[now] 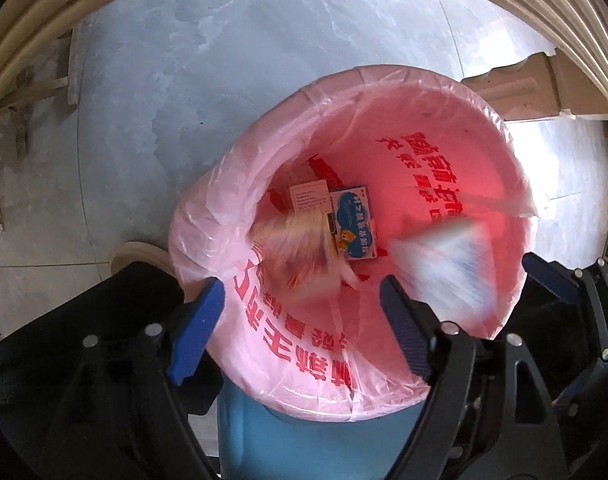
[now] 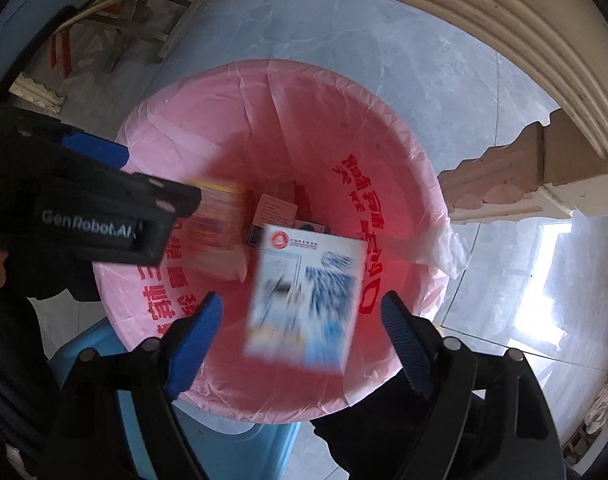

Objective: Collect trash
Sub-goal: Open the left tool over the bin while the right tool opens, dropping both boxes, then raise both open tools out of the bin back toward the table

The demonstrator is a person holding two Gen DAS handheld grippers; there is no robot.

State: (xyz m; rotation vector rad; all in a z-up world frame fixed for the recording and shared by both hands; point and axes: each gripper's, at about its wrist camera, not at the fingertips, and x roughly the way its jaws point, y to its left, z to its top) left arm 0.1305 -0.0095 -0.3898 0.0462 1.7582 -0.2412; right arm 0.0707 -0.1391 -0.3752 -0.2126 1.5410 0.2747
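Note:
A blue bin lined with a pink bag (image 1: 456,160) (image 2: 208,136) printed with red characters stands on the floor below both grippers. My left gripper (image 1: 302,304) is open over its near rim; a blurred yellowish packet (image 1: 300,248) (image 2: 220,232) is in mid-air inside the bin, free of the fingers. My right gripper (image 2: 302,320) is open too; a blurred white and blue box (image 2: 308,296) (image 1: 444,264) is in mid-air between and beyond its fingers. A blue carton (image 1: 354,222) and a small card (image 1: 308,196) lie at the bottom.
Grey marble floor (image 1: 224,60) surrounds the bin. A cream moulded furniture edge (image 2: 504,32) curves along the top and right. A wooden frame (image 1: 28,92) and red and white plastic lie at the far left.

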